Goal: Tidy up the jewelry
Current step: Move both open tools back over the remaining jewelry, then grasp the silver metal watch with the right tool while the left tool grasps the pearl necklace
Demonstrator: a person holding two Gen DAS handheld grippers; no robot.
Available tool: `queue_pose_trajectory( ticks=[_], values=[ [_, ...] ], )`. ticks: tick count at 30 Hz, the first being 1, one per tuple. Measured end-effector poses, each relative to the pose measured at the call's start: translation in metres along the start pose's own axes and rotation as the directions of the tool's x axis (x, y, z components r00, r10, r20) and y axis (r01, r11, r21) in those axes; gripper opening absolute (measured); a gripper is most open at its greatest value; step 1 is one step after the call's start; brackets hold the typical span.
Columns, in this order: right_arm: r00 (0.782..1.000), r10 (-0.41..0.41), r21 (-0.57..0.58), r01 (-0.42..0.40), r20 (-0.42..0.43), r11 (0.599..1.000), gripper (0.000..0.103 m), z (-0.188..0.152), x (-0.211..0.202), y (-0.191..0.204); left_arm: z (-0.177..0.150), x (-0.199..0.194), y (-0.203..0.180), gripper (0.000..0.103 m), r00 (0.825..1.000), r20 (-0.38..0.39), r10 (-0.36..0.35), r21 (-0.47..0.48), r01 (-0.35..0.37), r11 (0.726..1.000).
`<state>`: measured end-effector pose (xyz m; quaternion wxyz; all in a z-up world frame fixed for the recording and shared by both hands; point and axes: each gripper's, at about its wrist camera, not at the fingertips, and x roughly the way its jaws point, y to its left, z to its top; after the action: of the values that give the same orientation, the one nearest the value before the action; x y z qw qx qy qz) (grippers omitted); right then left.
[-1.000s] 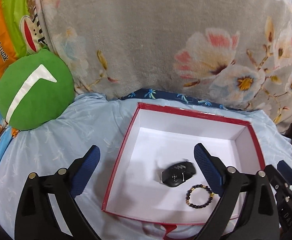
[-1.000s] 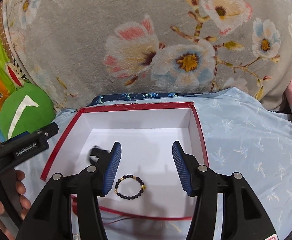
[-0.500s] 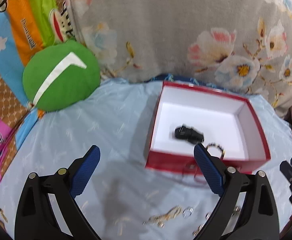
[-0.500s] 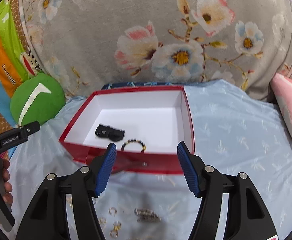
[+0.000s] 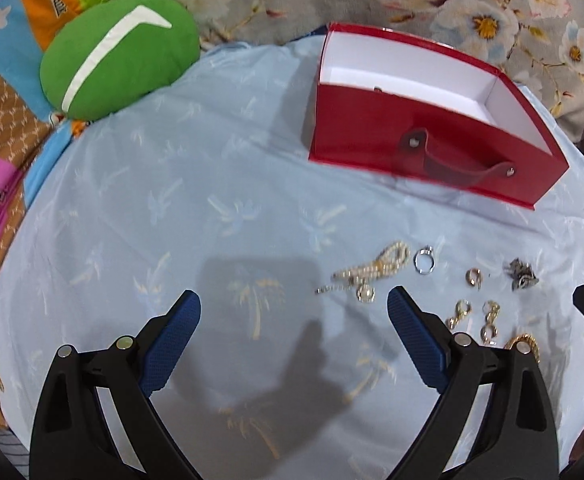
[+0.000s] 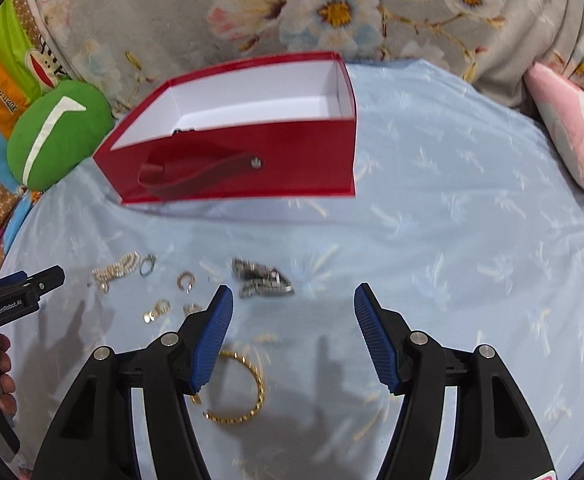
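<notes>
Jewelry lay scattered on the pale blue sheet [image 5: 180, 184] of the bed, toward its near edge and in front of a red box [image 5: 372, 136] with a white inside that stood farther back, close to the flowered grey blanket [image 6: 196, 12] along the far edge. In the left wrist view a pearl strand [image 5: 372, 272] sat just beyond the right blue finger, with a silver ring [image 5: 424, 262] right beside it; a small gold hoop [image 5: 474, 278] and a dark grey clump of metal pieces [image 5: 520, 274] followed toward the right edge, and two more gold earrings [image 5: 462, 312] lay nearer, partly behind the finger. In the right wrist view a gold bangle [image 6: 248, 392] lay on the sheet just under the left blue finger, partly hidden by it, and the same grey clump [image 6: 262, 278] lay just beyond that fingertip. The left tongs [image 5: 294, 312] were spread wide over bare sheet and held nothing; the right tongs [image 6: 294, 304] were likewise spread wide and empty. The box carried a red strap handle [image 6: 196, 178] on its near wall, and a small dark thing barely showed over that wall, too hidden to tell apart. A green round cushion [image 5: 120, 48] rested at the far left corner of the bed, and a pink cushion [image 6: 572, 128] lay at the right edge.
</notes>
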<state>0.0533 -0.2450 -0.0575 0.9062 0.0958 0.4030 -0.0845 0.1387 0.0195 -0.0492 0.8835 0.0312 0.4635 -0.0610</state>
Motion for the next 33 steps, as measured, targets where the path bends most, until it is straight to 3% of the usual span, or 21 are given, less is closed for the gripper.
queue_pose_trajectory(
  ticks=[8, 17, 33],
  values=[
    [0.999, 0.007, -0.024, -0.008, -0.04, 1.0, 0.062, -0.013, 0.016, 0.007, -0.017, 0.013, -0.002, 0.092, 0.998, -0.048, -0.031, 0.001, 0.031, 1.0],
    [0.998, 0.026, -0.026, -0.027, -0.055, 0.999, 0.061, -0.006, 0.032, 0.012, -0.004, 0.032, -0.01, 0.09, 0.997, -0.062, -0.052, 0.012, 0.053, 0.999],
    [0.995, 0.028, -0.028, -0.031, -0.093, 0.999, 0.061, 0.012, 0.071, 0.017, 0.011, 0.061, -0.025, 0.073, 0.994, -0.085, -0.064, 0.032, 0.067, 0.997]
  ],
)
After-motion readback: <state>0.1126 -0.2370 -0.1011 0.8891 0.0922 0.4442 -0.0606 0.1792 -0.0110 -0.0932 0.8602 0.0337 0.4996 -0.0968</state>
